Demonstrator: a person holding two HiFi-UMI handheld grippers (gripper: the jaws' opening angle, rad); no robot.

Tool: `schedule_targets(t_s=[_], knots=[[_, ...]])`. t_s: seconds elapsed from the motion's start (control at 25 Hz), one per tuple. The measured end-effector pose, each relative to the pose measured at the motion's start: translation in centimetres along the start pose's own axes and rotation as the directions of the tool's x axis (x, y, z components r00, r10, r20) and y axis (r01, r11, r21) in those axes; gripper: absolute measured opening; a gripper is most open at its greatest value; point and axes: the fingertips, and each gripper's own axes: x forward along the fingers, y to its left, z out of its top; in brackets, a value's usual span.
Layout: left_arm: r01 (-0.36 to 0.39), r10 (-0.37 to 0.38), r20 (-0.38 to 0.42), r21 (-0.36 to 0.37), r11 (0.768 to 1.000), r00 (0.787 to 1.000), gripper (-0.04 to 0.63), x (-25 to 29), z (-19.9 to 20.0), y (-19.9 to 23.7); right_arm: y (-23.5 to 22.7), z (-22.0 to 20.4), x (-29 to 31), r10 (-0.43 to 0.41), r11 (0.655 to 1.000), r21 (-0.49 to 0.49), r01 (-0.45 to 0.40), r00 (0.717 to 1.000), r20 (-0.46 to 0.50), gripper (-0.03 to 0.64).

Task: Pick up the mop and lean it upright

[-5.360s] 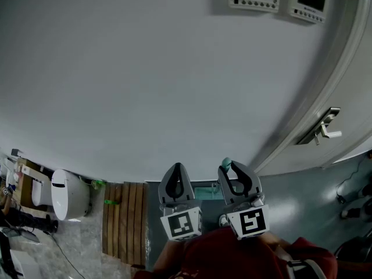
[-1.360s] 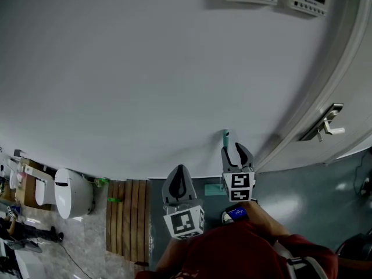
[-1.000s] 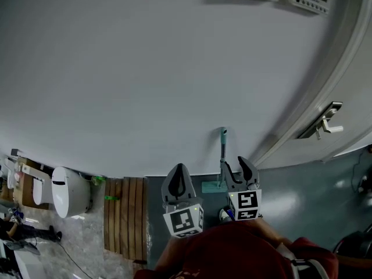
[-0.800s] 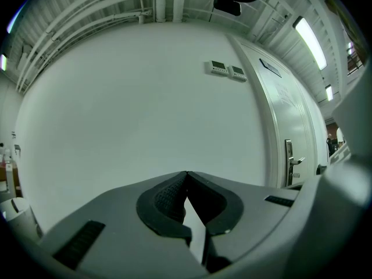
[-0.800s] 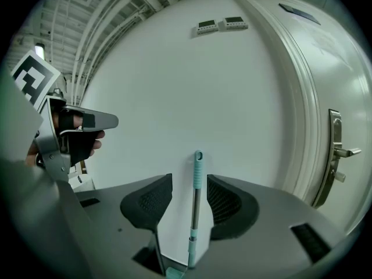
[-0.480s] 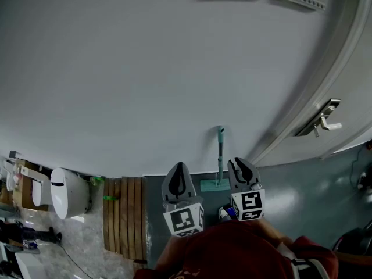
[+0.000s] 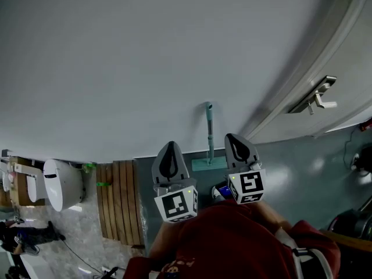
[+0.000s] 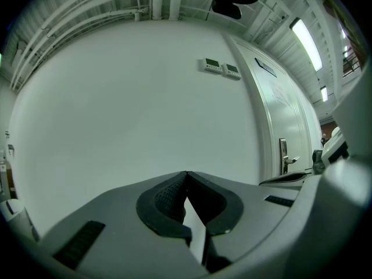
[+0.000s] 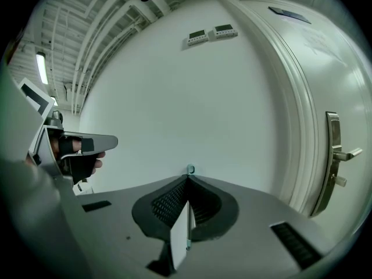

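While the head view looks steeply down the pale wall [image 7: 145,51], the mop [image 7: 209,133] stands upright. Its teal handle leans on the wall and its flat head [image 7: 201,165] sits on the grey floor [image 7: 290,173] at the wall's foot. The left tool [image 7: 170,146] sits to the left of the mop and the right tool [image 7: 233,139] just beside it on the right. Neither touches it. Both tools point towards the wall, over a red sleeve [image 7: 232,243]. A wooden slat mat [image 7: 119,199] lies further left, with a white toilet [image 7: 58,182] beyond it. A door lever [image 7: 317,97] shows at upper right.

Left gripper view: the left tool [image 8: 186,172] has its jaws drawn together at the tips, with nothing between them. Bare wall lies ahead. Two small control panels [image 8: 221,67] are mounted high on the wall, and the door lever [image 8: 286,161] shows at the right.

Right gripper view: the right tool [image 9: 187,177] has just been closing and its tips now meet on nothing. The top of the mop handle [image 9: 190,168] shows just past the tips, against the wall and free of the pads. A gloved hand [image 9: 75,153] holds the other tool at the left edge. The control panels [image 9: 212,34] are overhead and the door lever [image 9: 337,156] is at the right.
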Motion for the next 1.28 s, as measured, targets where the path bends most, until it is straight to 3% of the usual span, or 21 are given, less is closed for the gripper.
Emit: schedule_targets(t_s=[0.2,0.68,1.08,1.28], knots=[[0.017,-0.017,0.002,0.003,1.0,1.0,0.012,-0.1,0.1,-0.6,0.0,1.3,-0.8,0.009,1.0,-0.013,-0.009,1.0,0.009,0.018],[0.013,-0.013,0.018,-0.023,1.0,1.0,0.012,-0.4,0.9,-0.7,1.4,10.5,-2.8,0.094,0.996,-0.017,-0.092,0.986,0.14,0.018],[0.009,-0.009,0.004,0.008,1.0,1.0,0.012,-1.2,2.5,-0.5,1.8,9.0,-2.3,0.093,0.996,-0.024,-0.091,0.99,0.103,0.018],[0.011,-0.011,0.001,-0.023,1.0,1.0,0.012,-1.3,2.3,-0.6,1.7,8.5,-2.2,0.097,0.995,-0.01,-0.097,0.991,0.092,0.018]])
